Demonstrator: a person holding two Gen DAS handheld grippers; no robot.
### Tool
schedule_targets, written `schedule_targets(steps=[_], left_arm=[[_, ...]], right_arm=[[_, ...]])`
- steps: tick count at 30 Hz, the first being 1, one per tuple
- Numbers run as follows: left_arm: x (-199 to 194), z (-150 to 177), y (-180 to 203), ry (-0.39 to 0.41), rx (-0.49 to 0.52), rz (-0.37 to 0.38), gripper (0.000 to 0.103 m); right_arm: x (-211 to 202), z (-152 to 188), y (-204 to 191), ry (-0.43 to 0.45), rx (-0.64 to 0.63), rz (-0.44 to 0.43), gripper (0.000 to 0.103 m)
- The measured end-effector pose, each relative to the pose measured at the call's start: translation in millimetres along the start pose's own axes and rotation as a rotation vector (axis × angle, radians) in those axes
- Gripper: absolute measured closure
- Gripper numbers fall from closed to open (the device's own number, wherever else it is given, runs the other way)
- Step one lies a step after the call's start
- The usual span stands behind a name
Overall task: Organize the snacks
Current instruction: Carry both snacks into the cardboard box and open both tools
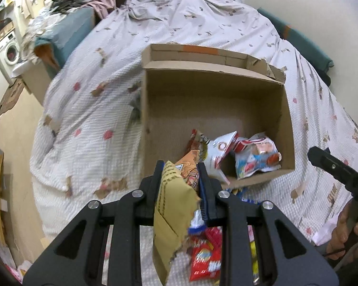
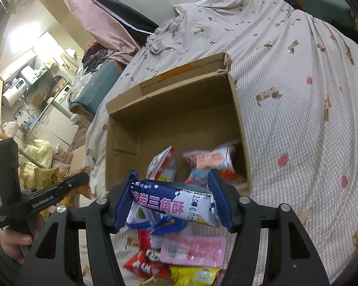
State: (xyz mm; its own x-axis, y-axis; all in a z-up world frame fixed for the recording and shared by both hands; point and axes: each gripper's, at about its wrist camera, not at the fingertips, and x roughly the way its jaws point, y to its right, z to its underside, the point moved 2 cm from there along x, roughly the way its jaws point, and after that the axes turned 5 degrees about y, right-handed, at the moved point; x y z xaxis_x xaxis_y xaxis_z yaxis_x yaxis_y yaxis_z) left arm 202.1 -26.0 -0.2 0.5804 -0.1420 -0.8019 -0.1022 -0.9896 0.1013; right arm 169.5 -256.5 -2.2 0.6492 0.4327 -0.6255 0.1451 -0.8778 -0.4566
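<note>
Here, in the left wrist view, the left gripper (image 1: 180, 166) has its black fingers pinched on a flat yellow-tan snack packet (image 1: 171, 212) with a jagged, torn-looking edge. The packet hangs just in front of the near wall of the open cardboard box (image 1: 155, 100), which sits on a crinkled, print-patterned bedcover (image 1: 95, 109). Inside the box, against its near wall, lie glossy pouches, among them a white-and-red pouch (image 1: 220, 151). In front of the box a red packet (image 1: 204, 259) lies on the cover.

In the right wrist view, the right gripper (image 2: 173, 190) has its blue-padded fingers clamped on the two ends of a puffy white-and-navy foil packet (image 2: 176, 203), held crosswise just before the box's near wall. More loose packets lie on the cover in front of the box, including a flat pink sachet (image 2: 194, 250).
</note>
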Motion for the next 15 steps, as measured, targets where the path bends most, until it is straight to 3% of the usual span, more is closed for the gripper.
schedule_targets(steps=[8, 15], left_arm=[[63, -16, 34, -0.038, 0.040, 0.008, 0.081], [127, -10, 52, -0.186, 0.023, 0.062, 0.081]], right_arm=[[35, -24, 13, -0.014, -0.025, 0.036, 0.040], [50, -38, 30, -0.020, 0.023, 0.046, 0.040]])
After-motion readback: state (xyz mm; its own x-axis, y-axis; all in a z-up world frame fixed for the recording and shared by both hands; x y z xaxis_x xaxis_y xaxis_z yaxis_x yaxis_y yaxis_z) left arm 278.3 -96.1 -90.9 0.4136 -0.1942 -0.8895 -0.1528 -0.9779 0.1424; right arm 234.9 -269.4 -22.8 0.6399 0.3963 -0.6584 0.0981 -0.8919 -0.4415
